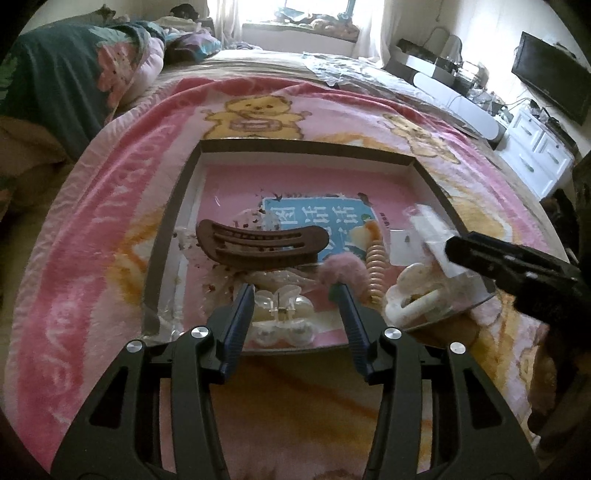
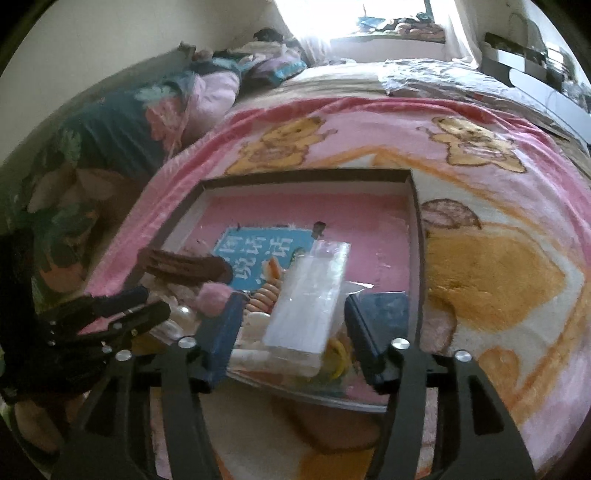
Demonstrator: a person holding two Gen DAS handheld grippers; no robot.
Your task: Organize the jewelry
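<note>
A shallow cardboard tray lies on the bed and holds hair accessories. In the left wrist view I see a brown hair claw, a clear butterfly clip, a pink pompom, an orange spiral tie and a white clip. My left gripper is open and empty, straddling the clear clip. My right gripper is open around a clear plastic packet over the tray; whether the packet touches its fingers cannot be told. The right gripper also shows in the left wrist view.
The tray rests on a pink teddy-bear blanket. Folded quilts are piled at the back left. A white cabinet and a television stand along the right wall. A window is at the far end.
</note>
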